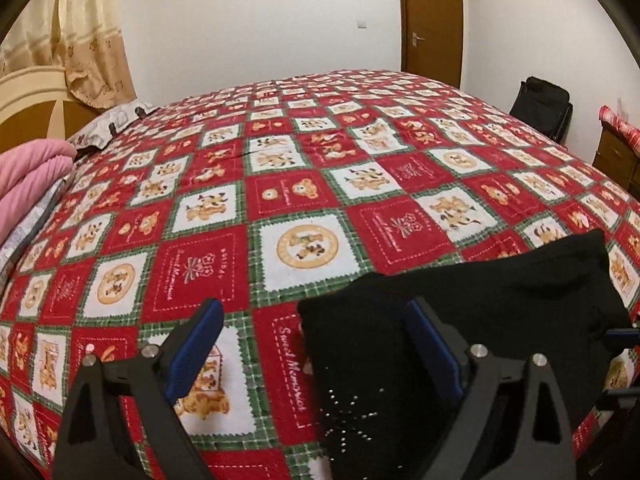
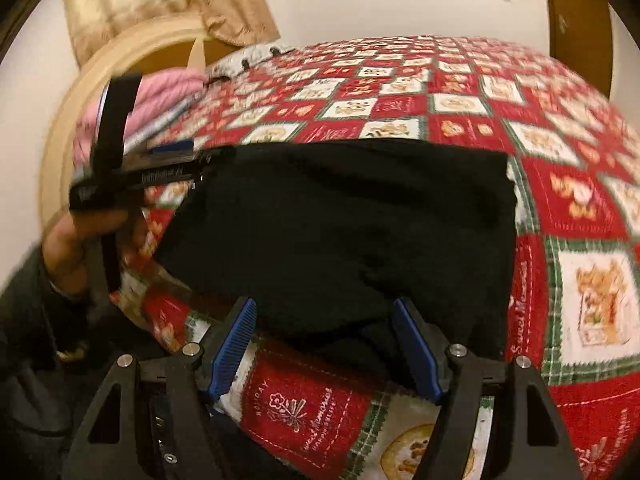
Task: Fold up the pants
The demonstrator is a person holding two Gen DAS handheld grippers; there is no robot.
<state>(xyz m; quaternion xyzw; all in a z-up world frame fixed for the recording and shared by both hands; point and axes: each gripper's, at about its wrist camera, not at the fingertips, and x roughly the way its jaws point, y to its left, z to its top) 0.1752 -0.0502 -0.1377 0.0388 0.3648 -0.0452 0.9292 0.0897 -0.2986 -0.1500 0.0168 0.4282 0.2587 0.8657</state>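
Two hand-held grippers hover over black pants [image 2: 340,232] lying folded near the front edge of a bed with a red, white and green patchwork bedspread [image 1: 280,200]. The left gripper [image 1: 316,324] is spread wide, pinching nothing. The right gripper [image 2: 324,320] is also spread, straddling the pants' near edge without pressing it
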